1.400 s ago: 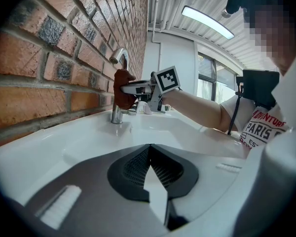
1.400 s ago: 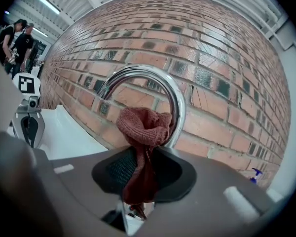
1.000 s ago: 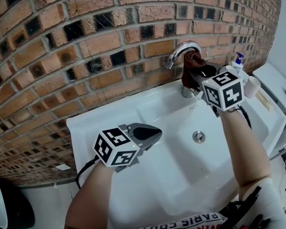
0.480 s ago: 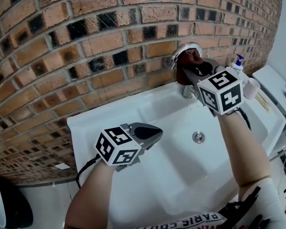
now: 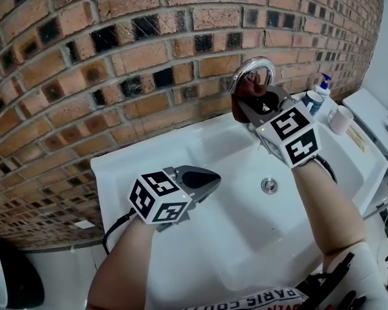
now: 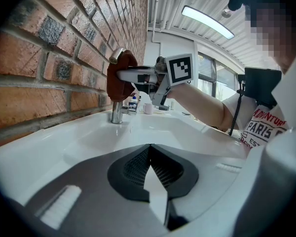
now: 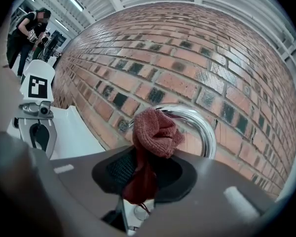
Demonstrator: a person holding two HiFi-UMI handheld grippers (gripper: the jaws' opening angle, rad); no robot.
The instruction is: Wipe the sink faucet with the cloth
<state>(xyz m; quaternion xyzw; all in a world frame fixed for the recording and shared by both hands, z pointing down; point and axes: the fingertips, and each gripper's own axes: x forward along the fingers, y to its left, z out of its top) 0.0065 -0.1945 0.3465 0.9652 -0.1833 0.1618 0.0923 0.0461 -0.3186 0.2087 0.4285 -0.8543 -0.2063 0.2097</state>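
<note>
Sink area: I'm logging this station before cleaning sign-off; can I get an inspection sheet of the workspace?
Surface: white sink, basin bare, drain visible.
Job's things: red cloth bunched against the chrome faucet's arch.
Clutter: pump bottle and cup right of the faucet.
Grippers: right gripper shut on the cloth; left gripper shut, empty, over the sink's left side.
Cables: black cable under the left forearm.
Surroundings: brick wall behind the sink.

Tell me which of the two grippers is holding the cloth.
The right gripper, its jaws shut on the red cloth against the chrome faucet; the left gripper is shut on nothing, apart from the faucet.
</note>
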